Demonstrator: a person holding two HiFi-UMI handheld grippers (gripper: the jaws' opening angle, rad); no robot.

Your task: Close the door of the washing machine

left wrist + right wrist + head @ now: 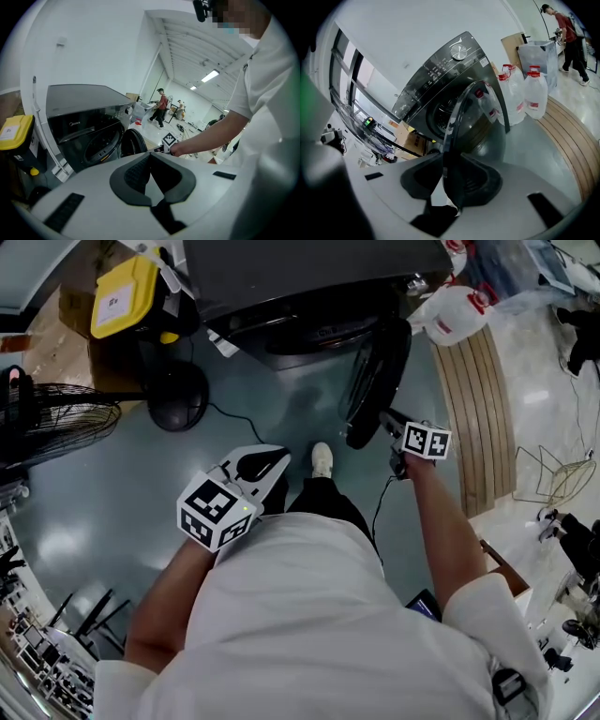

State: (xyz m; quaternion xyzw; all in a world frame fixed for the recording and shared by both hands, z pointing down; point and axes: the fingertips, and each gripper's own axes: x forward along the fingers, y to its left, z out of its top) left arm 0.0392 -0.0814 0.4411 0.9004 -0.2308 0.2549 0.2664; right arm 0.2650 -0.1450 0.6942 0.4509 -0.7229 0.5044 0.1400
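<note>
The dark front-loading washing machine [309, 277] stands at the top of the head view, its round door [380, 371] swung open toward me. My right gripper [386, 418] is at the door's free edge. In the right gripper view the door's rim [473, 117] runs straight between the pads, and the right gripper [449, 176] is shut on it. My left gripper [272, 465] hangs lower left, away from the machine, jaws apart and empty [157, 168]. The left gripper view shows the machine [79, 122], its drum opening and the door [133, 143] edge-on.
A yellow-lidded container [122, 296] and a floor fan [56, 418] stand left of the machine. Water jugs [455, 315] and a slatted wooden platform [483, 418] are on its right. My shoe [322, 460] is on the grey floor below the door. People stand far off [161, 105].
</note>
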